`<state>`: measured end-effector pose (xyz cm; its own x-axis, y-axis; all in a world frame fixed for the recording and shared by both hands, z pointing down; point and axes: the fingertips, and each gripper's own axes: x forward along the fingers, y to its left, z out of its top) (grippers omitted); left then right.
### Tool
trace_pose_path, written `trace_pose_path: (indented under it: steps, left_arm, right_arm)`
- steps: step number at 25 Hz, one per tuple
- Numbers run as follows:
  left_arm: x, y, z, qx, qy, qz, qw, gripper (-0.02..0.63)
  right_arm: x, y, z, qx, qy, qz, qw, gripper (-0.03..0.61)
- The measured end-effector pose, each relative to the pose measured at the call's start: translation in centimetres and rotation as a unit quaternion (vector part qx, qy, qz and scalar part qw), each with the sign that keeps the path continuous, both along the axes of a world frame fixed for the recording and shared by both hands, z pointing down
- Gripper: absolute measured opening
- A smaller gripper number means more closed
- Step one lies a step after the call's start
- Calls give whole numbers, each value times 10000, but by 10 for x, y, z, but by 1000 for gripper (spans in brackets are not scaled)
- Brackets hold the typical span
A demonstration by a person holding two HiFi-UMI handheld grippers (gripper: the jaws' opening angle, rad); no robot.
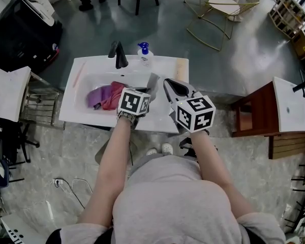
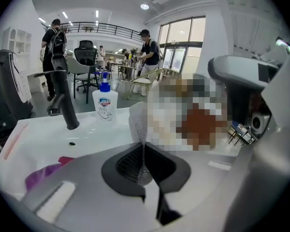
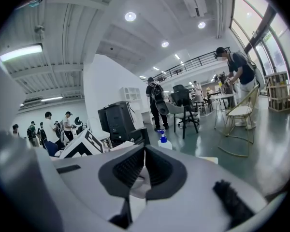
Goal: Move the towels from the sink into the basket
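A purple towel (image 1: 95,95) and a red towel (image 1: 112,94) lie bunched in the white sink (image 1: 86,67); both also show low at the left in the left gripper view, the purple towel (image 2: 43,174) beside the red towel (image 2: 66,160). My left gripper (image 1: 152,81) hovers over the basin's right part. Its jaws are shut on a thin strip of white mesh cloth (image 2: 137,120), which rises from the gripper (image 2: 144,146). My right gripper (image 1: 174,87) is close beside it over the sink's right rim, jaws together (image 3: 145,151), with only a white patch showing behind the pads.
A black faucet (image 1: 119,55) and a blue-topped soap bottle (image 1: 145,55) stand at the sink's back edge. A wire rack (image 1: 40,103) sits left of the sink. A wooden stand with a second white basin (image 1: 290,105) is at the right. People stand farther back.
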<state>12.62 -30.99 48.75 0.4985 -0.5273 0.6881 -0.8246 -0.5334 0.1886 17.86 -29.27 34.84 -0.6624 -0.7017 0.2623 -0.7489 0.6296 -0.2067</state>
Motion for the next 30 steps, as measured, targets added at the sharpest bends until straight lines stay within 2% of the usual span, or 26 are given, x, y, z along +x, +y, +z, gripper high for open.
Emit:
trace_pose_path:
  steps: [9, 14, 18, 23, 30]
  left_arm:
    - [-5, 4, -37, 447, 295, -313, 9981, 15]
    - [-13, 6, -56, 721, 532, -750, 9932, 15]
    - [-15, 8, -64, 947, 593, -894, 9897, 15]
    - [-17, 10, -82, 1419, 800, -1030, 9813, 15]
    - [-29, 10, -102, 1932, 843, -1429, 9670, 15]
  right_arm:
    - [-2, 4, -7, 148, 17, -80, 9999, 18]
    - [-5, 7, -12, 280, -73, -206, 9994, 18]
    - [-7, 8, -15, 354, -161, -310, 9988, 18]
    - [-9, 7, -13, 336, -136, -430, 9984, 18]
    - [-14, 7, -16, 371, -251, -728, 9963, 18]
